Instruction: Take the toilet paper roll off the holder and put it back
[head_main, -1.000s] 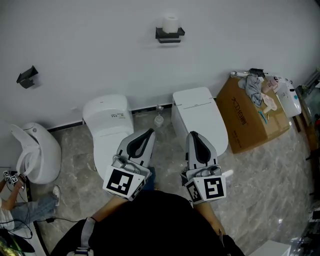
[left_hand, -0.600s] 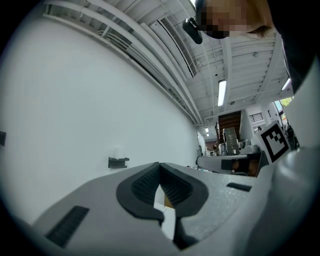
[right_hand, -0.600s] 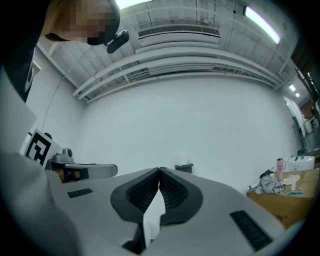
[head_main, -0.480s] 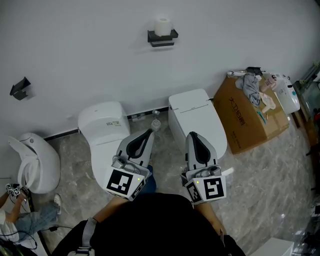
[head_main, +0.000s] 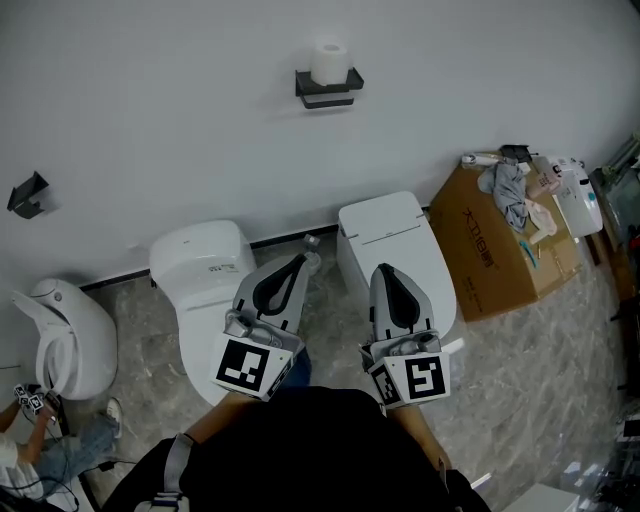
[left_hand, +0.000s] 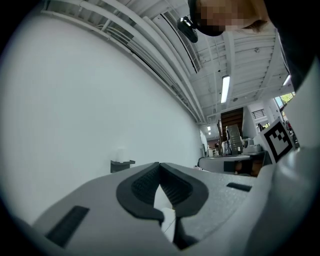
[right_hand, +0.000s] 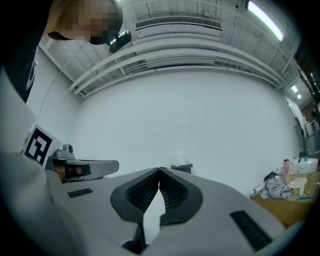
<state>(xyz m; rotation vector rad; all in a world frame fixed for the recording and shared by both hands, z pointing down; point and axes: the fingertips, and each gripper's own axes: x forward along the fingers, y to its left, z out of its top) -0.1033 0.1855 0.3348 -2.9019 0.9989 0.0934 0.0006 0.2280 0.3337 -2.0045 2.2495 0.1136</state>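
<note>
Both tools were shut and held nothing: the left gripper (head_main: 303, 262) had its ribbed pads meeting at the tips with only bare wall showing behind them, and the right gripper (head_main: 385, 270) was closed the same way. The toilet paper roll (head_main: 328, 62) sat on the dark holder (head_main: 328, 88), fixed to the white wall well ahead of both grippers and above them, roughly between the lines they pointed along. It appeared to stand on end on a small shelf, its long axis upright, though at that range I could not be sure. From the right gripper's own view the holder lay just right of its closed tips, while from the left gripper's view it lay further off to the left, so the right one looked better aimed, with neither clearly nearer. Below the grippers stood two white toilets (head_main: 200, 270), and off to the right gripper's side a cardboard box (head_main: 500, 250) carried dark print too small to read, as was the label on the left cistern
</note>
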